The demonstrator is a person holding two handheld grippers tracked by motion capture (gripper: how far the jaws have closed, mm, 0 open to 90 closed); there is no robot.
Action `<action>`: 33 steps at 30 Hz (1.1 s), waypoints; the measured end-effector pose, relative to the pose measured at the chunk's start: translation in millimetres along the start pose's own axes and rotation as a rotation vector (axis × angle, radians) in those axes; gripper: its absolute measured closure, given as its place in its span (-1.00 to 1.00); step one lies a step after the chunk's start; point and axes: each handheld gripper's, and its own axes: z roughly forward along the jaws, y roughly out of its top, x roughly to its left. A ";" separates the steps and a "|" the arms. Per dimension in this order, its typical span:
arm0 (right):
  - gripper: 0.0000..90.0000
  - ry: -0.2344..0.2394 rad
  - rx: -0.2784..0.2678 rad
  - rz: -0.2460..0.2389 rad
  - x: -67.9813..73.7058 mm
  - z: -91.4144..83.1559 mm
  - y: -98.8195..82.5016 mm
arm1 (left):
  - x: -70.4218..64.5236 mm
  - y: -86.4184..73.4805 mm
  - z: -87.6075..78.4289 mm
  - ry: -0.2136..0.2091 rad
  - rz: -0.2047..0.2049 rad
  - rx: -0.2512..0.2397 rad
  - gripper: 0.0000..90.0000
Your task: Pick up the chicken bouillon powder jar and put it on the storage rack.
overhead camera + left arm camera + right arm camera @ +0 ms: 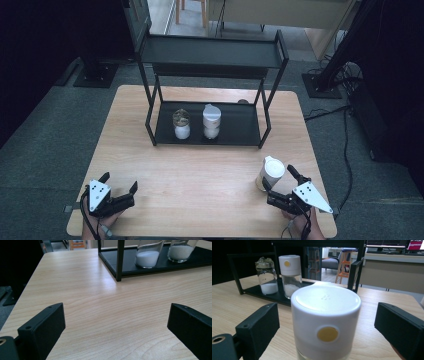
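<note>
A: Where's the right gripper [280, 178]?

B: Near right corner of the tabletop [200, 165], at the white-lidded jar [270, 173]. Jar stands upright between its jaws, yellow dot on the lid facing the gripper camera. Jaws are apart with a gap on both sides of the lid, pads not pressing. Nothing held.

A: Left gripper [119, 183]?

B: Near left corner, jaws wide apart, bare wood between them. Holding nothing.

A: Rest of the scene?

B: Black two-tier rack [210, 52] at the far middle of the tabletop. On its lower shelf, two jars just beside each other: a glass jar [181, 124] on the left with a crumpled-looking top, a second white-lidded jar [211, 121] on the right. Both hold white powder at the bottom. Well apart from either gripper.
</note>
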 end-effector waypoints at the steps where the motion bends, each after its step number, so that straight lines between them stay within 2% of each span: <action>1: -0.82 -0.001 0.000 0.001 0.8 1.5 0.3 | 0.1 -0.1 0.0 0.000 -0.004 -0.002 -0.97; 12: -0.64 0.006 -0.001 0.036 5.8 13.3 4.0 | 1.0 0.0 -0.4 -0.003 -0.006 -0.003 -0.97; 15: -0.60 0.002 0.008 0.031 6.6 15.1 3.3 | 1.0 0.0 -0.4 -0.004 -0.006 -0.002 -0.97; 20: -0.43 -0.017 0.021 0.029 5.0 17.5 2.7 | 1.1 0.0 -0.4 -0.005 -0.007 -0.001 -0.97; 27: -0.33 -0.031 0.029 0.014 5.0 19.3 2.7 | 1.2 0.0 -0.3 -0.006 -0.008 -0.001 -0.97; 33: -0.32 -0.038 0.033 0.006 6.2 20.9 3.5 | 1.4 0.0 -0.3 -0.007 -0.009 -0.003 -0.97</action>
